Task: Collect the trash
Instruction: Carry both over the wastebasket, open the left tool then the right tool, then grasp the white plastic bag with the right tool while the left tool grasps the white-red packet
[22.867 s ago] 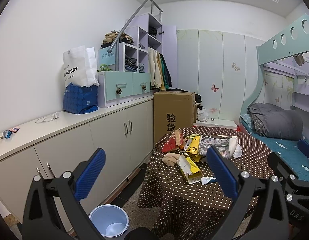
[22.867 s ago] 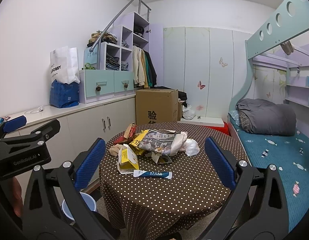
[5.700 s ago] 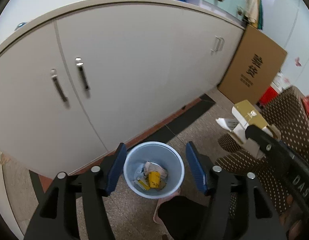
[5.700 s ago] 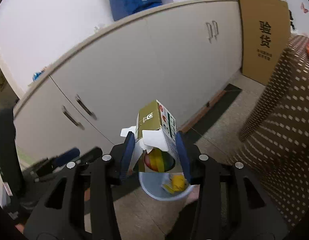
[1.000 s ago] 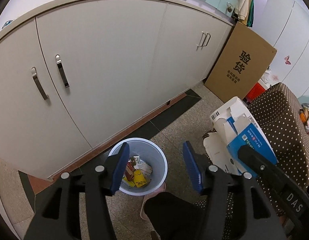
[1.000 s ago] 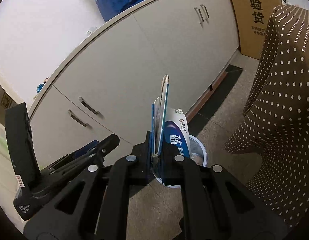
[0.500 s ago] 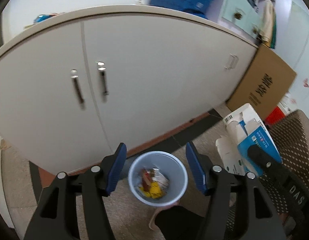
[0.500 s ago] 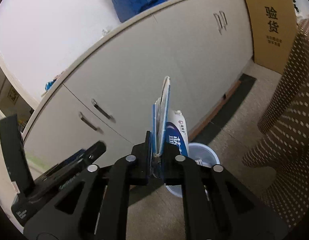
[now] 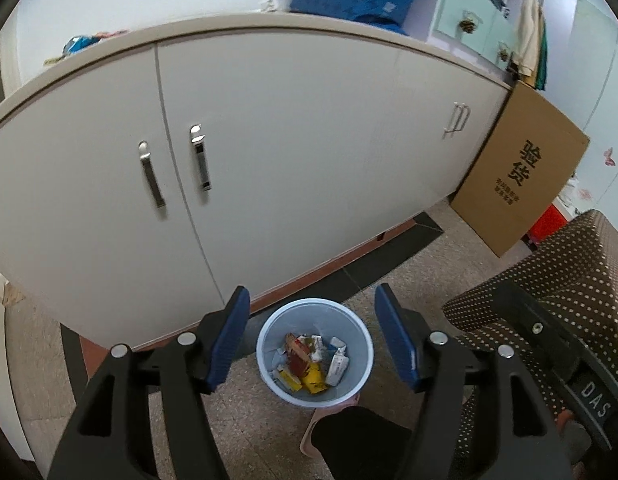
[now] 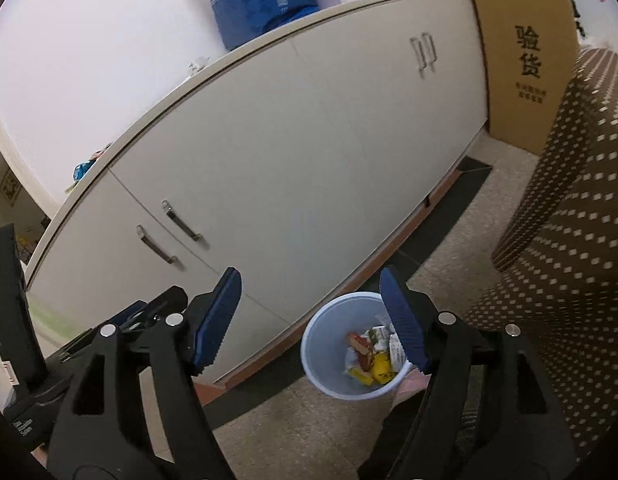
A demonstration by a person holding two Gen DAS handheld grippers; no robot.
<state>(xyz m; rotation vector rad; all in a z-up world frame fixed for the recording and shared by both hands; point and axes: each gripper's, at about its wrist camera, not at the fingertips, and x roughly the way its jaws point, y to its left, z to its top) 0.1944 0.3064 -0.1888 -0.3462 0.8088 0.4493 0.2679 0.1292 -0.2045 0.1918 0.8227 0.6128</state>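
Note:
A pale blue bin (image 9: 277, 328) stands on the floor by the cabinet, holding several wrappers and small boxes (image 9: 305, 364). My left gripper (image 9: 312, 300) hovers above it, open, with nothing between its blue pads. In the right wrist view the bin (image 10: 329, 332) sits low and right of centre, with the trash (image 10: 369, 356) inside it. My right gripper (image 10: 309, 284) is above the bin, its jaws opening and empty. The right gripper's black frame (image 9: 557, 352) shows at the right of the left wrist view.
White cabinet doors (image 9: 289, 160) with metal handles rise just behind the bin. A cardboard box (image 9: 521, 172) leans at the cabinet's far end. The dotted tablecloth (image 10: 569, 220) hangs at the right. A person's dark-clad leg (image 9: 357, 436) and pink slipper touch the bin's near side.
The right jaws have gone from shut on a blue-and-white box to wide apart, and the box is gone from them. The left gripper's view has shifted slightly.

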